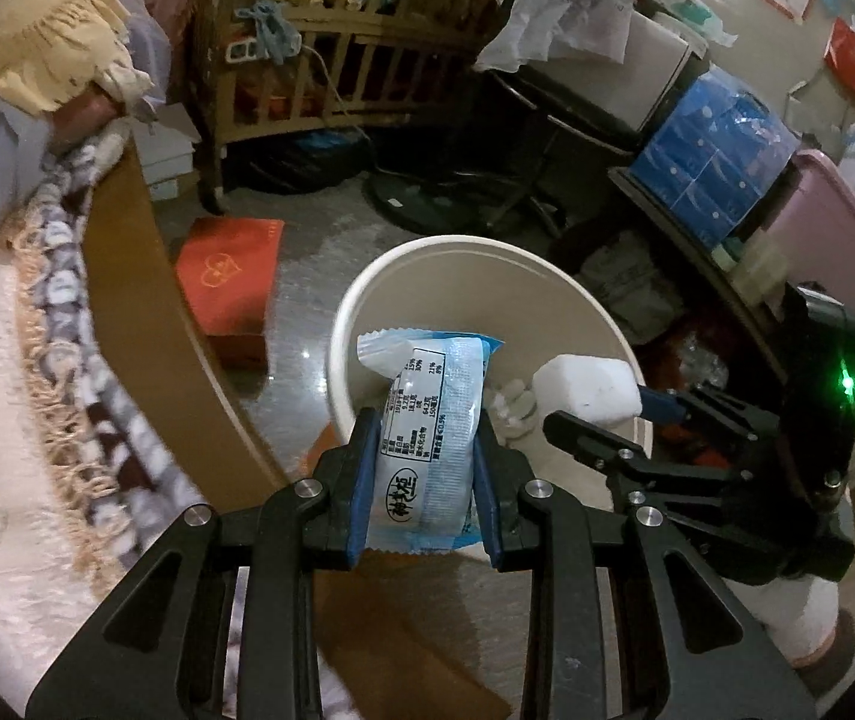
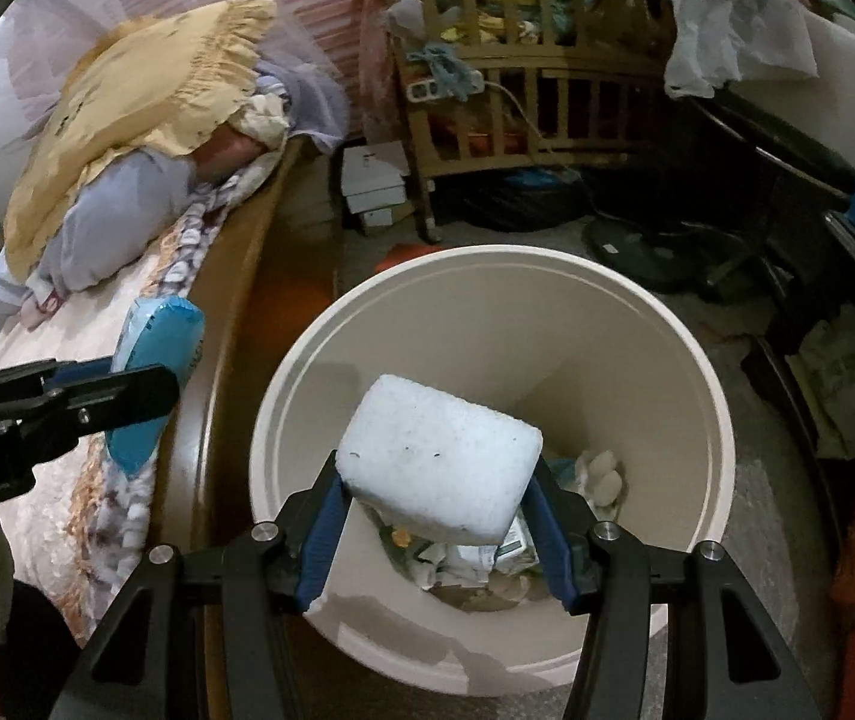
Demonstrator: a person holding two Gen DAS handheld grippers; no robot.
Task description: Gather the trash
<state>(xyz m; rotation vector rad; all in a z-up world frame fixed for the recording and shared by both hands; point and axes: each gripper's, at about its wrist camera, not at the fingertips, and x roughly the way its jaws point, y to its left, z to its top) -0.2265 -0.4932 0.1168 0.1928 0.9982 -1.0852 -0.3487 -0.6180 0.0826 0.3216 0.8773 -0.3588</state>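
A cream round trash bin (image 1: 457, 243) stands on the floor beside the bed, with crumpled papers and wrappers (image 2: 601, 474) at its bottom. My left gripper (image 1: 425, 426) is shut on a blue and white snack wrapper (image 1: 427, 438), held just over the bin's near-left rim. In the right wrist view the same wrapper (image 2: 157, 348) shows at the left, over the bed edge. My right gripper (image 2: 438, 474) is shut on a white foam block (image 2: 439, 462), which hangs over the open bin (image 2: 487, 255). From the left wrist view the block (image 1: 586, 387) sits to the right of the wrapper.
A bed (image 2: 235, 276) with a wooden side board, a patterned blanket and a yellow pillow (image 2: 145, 96) runs along the left. A wooden crib (image 2: 517, 78) stands behind. A red box (image 1: 229, 276) lies on the floor. Shelves with blue packs (image 1: 709, 156) crowd the right.
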